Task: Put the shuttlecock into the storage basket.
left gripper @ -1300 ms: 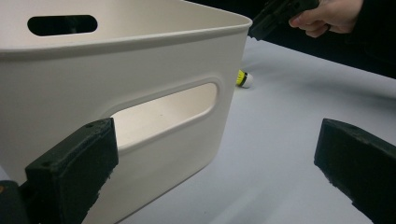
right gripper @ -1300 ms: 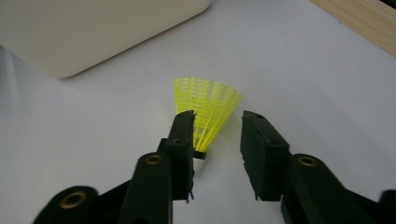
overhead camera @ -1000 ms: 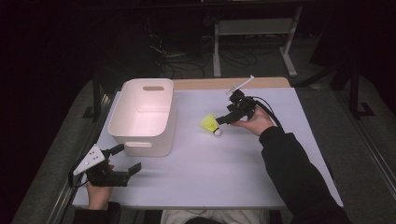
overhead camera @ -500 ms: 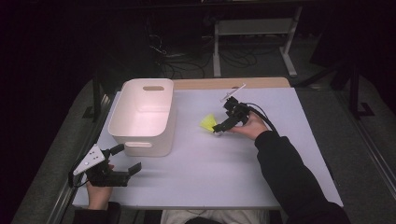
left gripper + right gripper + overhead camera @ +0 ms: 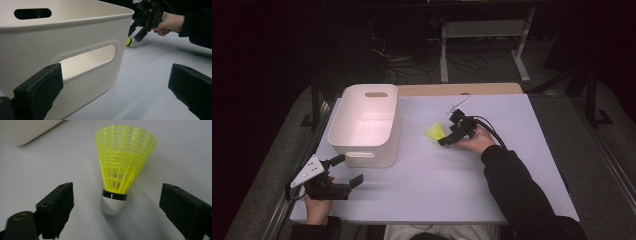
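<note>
The yellow shuttlecock (image 5: 120, 170) lies on the bench (image 5: 492, 190) mid-frame, between the wide-apart jaws of the right tool (image 5: 443, 140), not touching. The left tool (image 5: 347, 172), also spread wide, sits lower left by the white bin (image 5: 362, 150).

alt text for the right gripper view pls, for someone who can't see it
A yellow shuttlecock lies on a pale table, its white cork end pointing toward the camera, between the wide-open black jaws of the right gripper, which do not touch it. A corner of a white bin shows at upper left.
</note>
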The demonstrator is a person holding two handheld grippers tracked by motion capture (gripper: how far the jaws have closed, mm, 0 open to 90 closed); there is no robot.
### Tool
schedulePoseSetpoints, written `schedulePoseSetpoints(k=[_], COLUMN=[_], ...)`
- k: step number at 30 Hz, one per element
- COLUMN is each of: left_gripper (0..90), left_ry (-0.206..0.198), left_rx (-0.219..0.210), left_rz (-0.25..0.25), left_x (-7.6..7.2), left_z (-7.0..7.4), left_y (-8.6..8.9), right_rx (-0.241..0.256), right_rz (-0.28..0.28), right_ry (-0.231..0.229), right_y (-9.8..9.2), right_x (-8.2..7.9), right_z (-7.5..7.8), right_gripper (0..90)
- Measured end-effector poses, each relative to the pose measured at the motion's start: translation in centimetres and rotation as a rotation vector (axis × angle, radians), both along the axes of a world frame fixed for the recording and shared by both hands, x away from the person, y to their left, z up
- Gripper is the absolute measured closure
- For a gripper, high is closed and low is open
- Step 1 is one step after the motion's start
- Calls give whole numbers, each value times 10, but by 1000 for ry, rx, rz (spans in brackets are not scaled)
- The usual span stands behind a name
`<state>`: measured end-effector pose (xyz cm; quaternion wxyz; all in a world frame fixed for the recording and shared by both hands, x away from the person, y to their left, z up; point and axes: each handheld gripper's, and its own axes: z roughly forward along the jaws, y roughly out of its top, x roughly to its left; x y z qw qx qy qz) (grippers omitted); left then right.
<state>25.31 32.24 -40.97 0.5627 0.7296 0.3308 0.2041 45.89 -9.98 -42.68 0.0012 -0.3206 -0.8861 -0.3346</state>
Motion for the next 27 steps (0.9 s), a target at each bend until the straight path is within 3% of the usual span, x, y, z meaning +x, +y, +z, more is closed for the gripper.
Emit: schedulePoseSetpoints(k=[7, 11, 27], left_gripper=[0, 0, 0], left_ry=[0, 0, -1], left_rx=[0, 0, 0], left_rz=[0, -1, -1], left_x=[0, 0, 0], left_z=[0, 0, 0], left_y=[0, 0, 0], right_rx=[-4, -13, -19], right_rz=[-2, 7, -6], right_ry=[5, 12, 45], right_y=[-1, 0, 1], right_x=[-1, 0, 1], right_z=[-3, -5, -9], right_gripper=[217, 337, 514])
